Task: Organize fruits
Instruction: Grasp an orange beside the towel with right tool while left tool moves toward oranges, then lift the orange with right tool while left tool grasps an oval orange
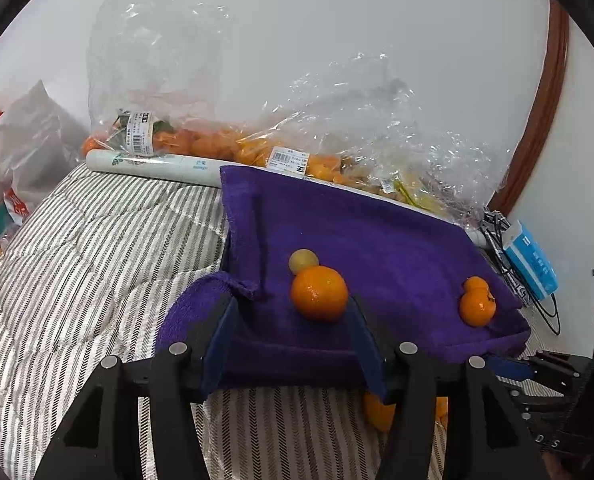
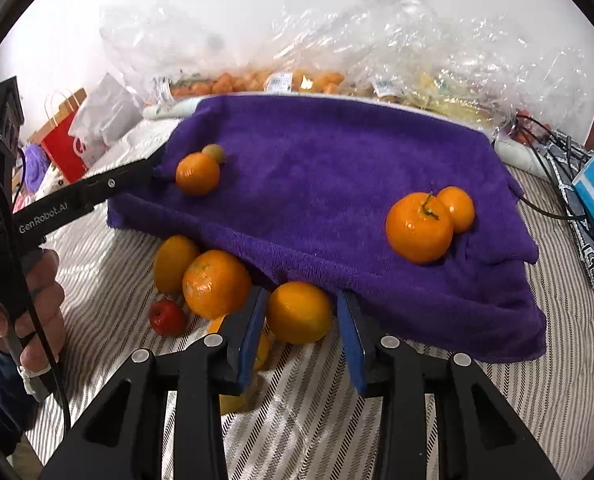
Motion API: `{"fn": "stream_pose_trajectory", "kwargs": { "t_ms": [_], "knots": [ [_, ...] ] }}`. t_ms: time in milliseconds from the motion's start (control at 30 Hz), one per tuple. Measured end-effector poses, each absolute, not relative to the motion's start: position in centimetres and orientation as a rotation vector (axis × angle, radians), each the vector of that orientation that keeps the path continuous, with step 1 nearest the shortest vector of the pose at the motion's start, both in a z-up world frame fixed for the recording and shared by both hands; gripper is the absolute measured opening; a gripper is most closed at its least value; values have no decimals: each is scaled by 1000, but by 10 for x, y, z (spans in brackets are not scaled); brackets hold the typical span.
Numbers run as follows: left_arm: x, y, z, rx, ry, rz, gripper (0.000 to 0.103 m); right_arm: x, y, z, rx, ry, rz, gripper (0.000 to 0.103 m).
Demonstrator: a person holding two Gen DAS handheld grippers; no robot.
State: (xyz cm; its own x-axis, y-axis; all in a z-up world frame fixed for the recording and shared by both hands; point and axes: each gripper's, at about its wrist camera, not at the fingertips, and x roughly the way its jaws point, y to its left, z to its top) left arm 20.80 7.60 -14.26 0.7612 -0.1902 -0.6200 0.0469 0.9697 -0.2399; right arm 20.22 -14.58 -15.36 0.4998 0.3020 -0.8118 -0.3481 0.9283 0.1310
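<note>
Left wrist view: the left gripper [image 1: 291,344] sits low in the frame with its blue-padded fingers [image 1: 221,344] spread wide over the near edge of a purple towel [image 1: 377,232], nothing between them. Just beyond the right pad lies a large mandarin [image 1: 319,293] with a small yellowish fruit [image 1: 303,261] touching its far side. At the right of the towel a second pair of mandarins [image 1: 477,302] rests together. The towel covers a raised block on a striped quilt [image 1: 77,248]; behind it, along a white wall [image 1: 337,20], clear plastic bags of oranges [image 1: 201,140] lean in a heap, with a white roll [image 1: 153,164] lying in front of them. A blue tissue pack [image 1: 531,260] sits at the right edge. In the right wrist view the right gripper [image 2: 301,320] is also parted, its pads flanking an orange [image 2: 299,312] on the quilt at the towel's near edge; whether they touch it is hard to tell. To the left of that lie another mandarin [image 2: 216,283], a yellower fruit [image 2: 174,258] and a small red fruit [image 2: 167,317]. A red paper bag [image 2: 63,148] stands at the upper left.
</note>
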Motion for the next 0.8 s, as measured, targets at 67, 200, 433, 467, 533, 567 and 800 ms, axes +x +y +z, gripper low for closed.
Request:
{"fn": "stream_pose_trajectory", "kwargs": {
  "t_ms": [67, 200, 433, 467, 533, 567, 800],
  "knots": [
    [206, 75, -139, -211, 686, -136, 54, 207, -147, -158, -58, 1023, 379, 37],
    [202, 70, -136, -187, 666, -141, 54, 214, -153, -164, -30, 1072, 372, 38],
    [196, 58, -131, -158, 661, -234, 54, 205, -149, -156, -97, 996, 368, 36],
    [193, 55, -130, -153, 650, -257, 54, 204, -152, -152, -89, 978, 375, 36],
    [189, 50, -129, -132, 637, -292, 54, 202, -160, -145, -43, 949, 400, 36],
    [187, 46, -130, -118, 636, -308, 54, 203, -163, -143, -20, 943, 411, 36],
    [186, 29, -136, -69, 693, -394, 53, 199, -166, -131, -12, 873, 411, 36]
  ]
}}
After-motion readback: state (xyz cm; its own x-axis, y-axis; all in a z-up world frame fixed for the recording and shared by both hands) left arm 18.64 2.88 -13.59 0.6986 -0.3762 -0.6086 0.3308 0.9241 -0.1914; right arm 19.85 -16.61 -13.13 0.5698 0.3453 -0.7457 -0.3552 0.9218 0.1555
